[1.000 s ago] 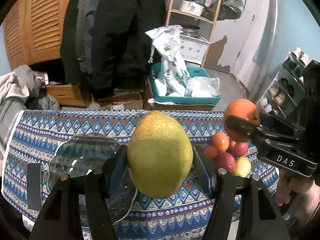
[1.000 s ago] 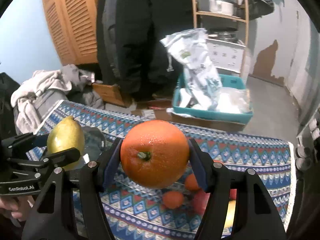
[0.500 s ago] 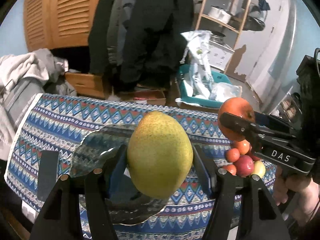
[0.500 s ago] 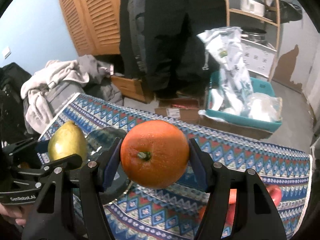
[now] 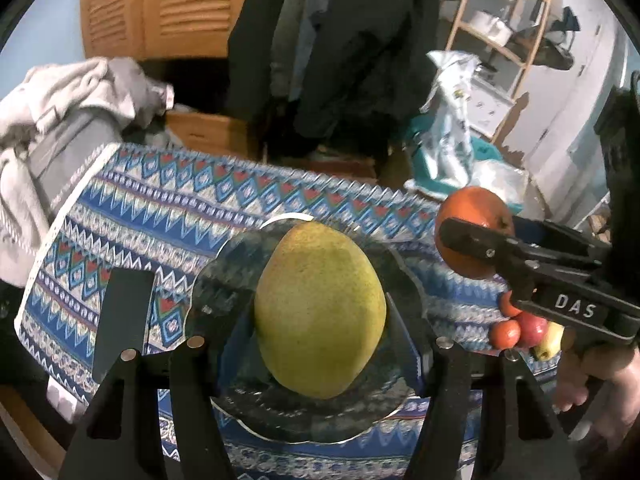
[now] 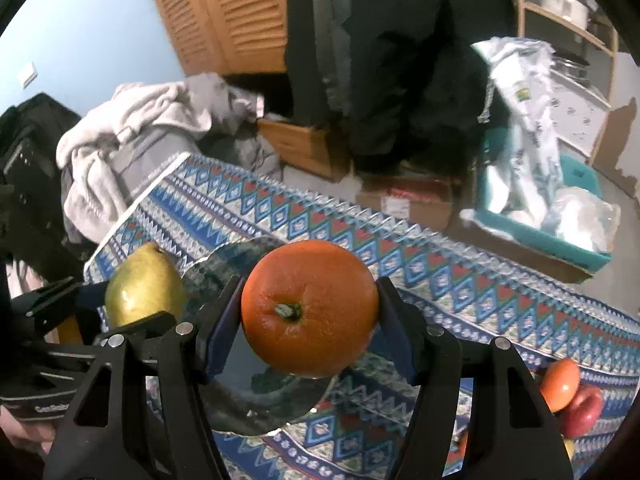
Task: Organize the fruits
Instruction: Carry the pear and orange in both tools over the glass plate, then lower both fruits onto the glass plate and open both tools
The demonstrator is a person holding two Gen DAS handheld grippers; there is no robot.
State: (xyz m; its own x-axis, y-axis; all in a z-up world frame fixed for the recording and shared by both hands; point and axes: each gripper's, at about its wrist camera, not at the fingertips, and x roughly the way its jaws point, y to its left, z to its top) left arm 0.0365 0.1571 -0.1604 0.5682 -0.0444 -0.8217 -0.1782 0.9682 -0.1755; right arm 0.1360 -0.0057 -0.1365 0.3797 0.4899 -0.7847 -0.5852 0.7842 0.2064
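Note:
My left gripper (image 5: 320, 328) is shut on a yellow-green pear (image 5: 320, 312) and holds it above a clear glass plate (image 5: 224, 280) on the patterned tablecloth. My right gripper (image 6: 310, 320) is shut on an orange (image 6: 310, 308), held over the same plate's (image 6: 240, 396) right part. In the left wrist view the orange (image 5: 472, 216) and right gripper show at the right. In the right wrist view the pear (image 6: 144, 292) shows at the left. A small pile of fruit (image 5: 524, 328) lies on the cloth to the right, also in the right wrist view (image 6: 572, 392).
The blue patterned tablecloth (image 5: 160, 200) covers the table. A dark flat rectangle (image 5: 120, 320) lies left of the plate. Beyond the table are a pile of clothes (image 5: 60, 112), a teal bin with bags (image 6: 540, 216), cardboard boxes and a wooden shelf.
Both grippers have moved left with their fruit, from near the fruit pile to above the glass plate. The plate now sits under the pear and orange.

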